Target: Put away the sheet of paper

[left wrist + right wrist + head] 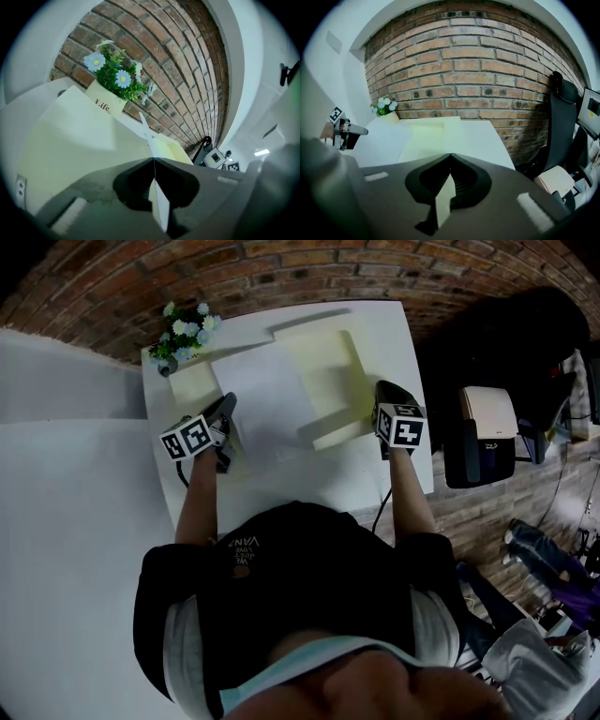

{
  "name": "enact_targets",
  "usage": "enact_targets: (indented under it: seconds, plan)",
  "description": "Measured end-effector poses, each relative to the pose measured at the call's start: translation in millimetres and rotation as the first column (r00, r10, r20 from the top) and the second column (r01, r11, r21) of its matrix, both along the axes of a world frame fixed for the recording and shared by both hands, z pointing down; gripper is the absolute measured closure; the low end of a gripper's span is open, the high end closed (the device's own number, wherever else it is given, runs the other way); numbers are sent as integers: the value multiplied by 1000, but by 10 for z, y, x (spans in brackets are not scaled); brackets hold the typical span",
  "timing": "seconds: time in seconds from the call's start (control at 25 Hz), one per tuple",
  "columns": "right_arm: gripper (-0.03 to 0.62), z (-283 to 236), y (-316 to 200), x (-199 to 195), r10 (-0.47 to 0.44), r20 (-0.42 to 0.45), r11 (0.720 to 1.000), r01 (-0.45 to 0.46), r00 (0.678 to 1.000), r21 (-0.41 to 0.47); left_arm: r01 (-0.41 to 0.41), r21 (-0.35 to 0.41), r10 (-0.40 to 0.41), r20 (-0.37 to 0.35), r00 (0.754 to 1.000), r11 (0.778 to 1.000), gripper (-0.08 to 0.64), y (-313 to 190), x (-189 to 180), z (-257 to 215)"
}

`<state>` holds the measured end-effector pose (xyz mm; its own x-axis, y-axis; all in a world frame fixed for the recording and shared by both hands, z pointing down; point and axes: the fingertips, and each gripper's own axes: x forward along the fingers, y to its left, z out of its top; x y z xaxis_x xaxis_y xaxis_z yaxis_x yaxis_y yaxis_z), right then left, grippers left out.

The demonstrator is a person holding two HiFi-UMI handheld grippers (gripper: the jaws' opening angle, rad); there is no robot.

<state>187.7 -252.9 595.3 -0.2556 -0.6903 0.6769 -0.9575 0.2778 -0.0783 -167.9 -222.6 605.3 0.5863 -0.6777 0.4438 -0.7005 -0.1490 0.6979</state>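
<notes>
A white tabletop (398, 334) fills the upper middle of the head view, and on it a pale yellow folder (328, 381) lies open. Its left half lies flat, showing only as yellow strips along the left edge, because the sheet of paper (262, 404) lies on top of it, white and flat, at the centre of the tabletop. The folder's right half is a raised flap, tilted up off the surface and throwing a shadow below it. The left claw (227, 405) sits at the sheet's left edge; in the left gripper view the left claw (153, 159) is pinched tight on a thin white sheet (145, 131) seen edge-on and running up and away from the jaws, with the yellow folder (70, 136) broad at the left of the frame. The right claw (384, 395) is at the flap's right edge, and the right gripper view shows the right claw (450, 154) clamped on a pale yellow strip of the folder (424, 138). The other container is a small cream pot (169, 367) in the tabletop's upper left corner — it holds a bunch of flowers (185, 332), white and blue blooms among green leaves, close against the brick wall (309, 263).
</notes>
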Motion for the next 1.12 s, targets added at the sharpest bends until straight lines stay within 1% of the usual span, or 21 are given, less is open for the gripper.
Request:
enact_targets:
  seconds: [0.16,0.32,0.68,0.88,1.12]
  plan:
    - [591,127,8,118,19,-27,999,-20,999,-32,13,-14,-13,-12,1000,1000,560,0,3,37]
    - [591,192,38,147,23,-26,998,-25,999,-54,22,-27,-23,-23,999,999,560,-5,27,53]
    - [591,217,44,142,14,-27,998,-16,1000,-63,30,-38,-31,-40,999,999,560,-31,140,83]
    - [592,221,48,140,13,-10,997,-13,1000,-77,33,-39,-35,-54,998,999,560,-80,240,83]
    - [592,226,48,122,8,-19,997,-9,1000,-73,34,-47,-38,-72,997,998,560,-157,359,121]
